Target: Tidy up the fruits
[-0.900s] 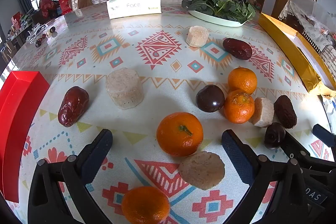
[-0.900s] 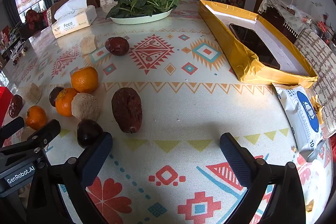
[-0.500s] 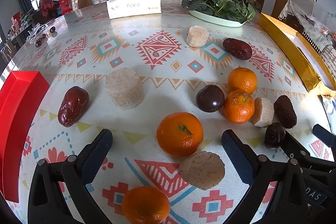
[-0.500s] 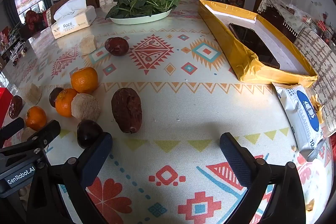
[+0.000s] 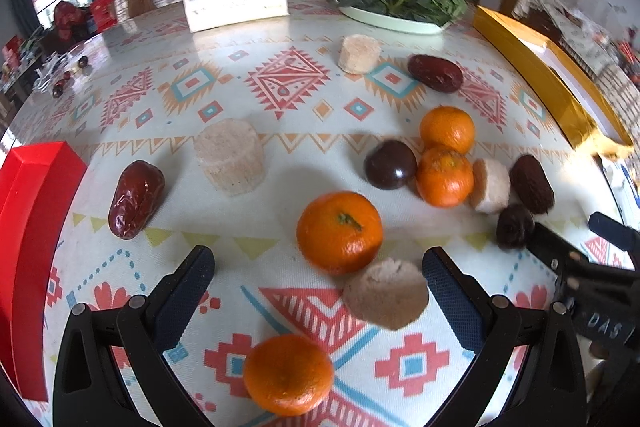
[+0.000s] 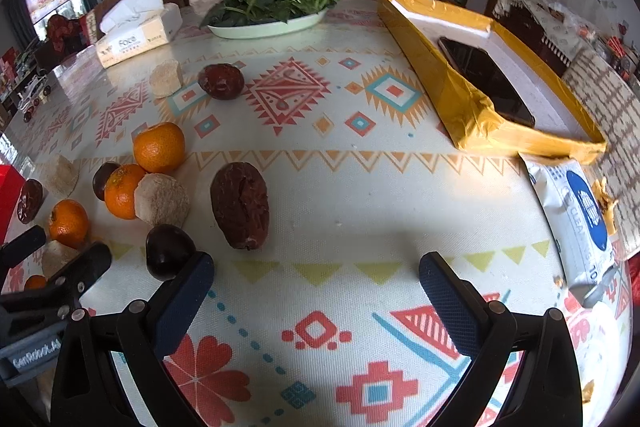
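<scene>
Patterned tablecloth (image 5: 280, 87): we hold the left gripper (image 5: 316, 279) and right gripper (image 6: 314, 279) agape, empty. Ahead of the left, the mandarin (image 5: 339, 232), soft-skinned and round, wants a gentle mid-girth pinch.

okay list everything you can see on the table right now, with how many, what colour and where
oranges: four, orange, centre and near edge
red dates: three, dark red, spread across the table
dark round fruits: two, near-black, beside the oranges
pale cakes: four, beige, scattered
tissue box: one, white, far side
plate of greens: one, pale green, far side
gold box: one, right side, phone inside
red box: one, left edge
wipes pack: one, white-blue, right edge
left gripper: open, empty
right gripper: open, empty
</scene>
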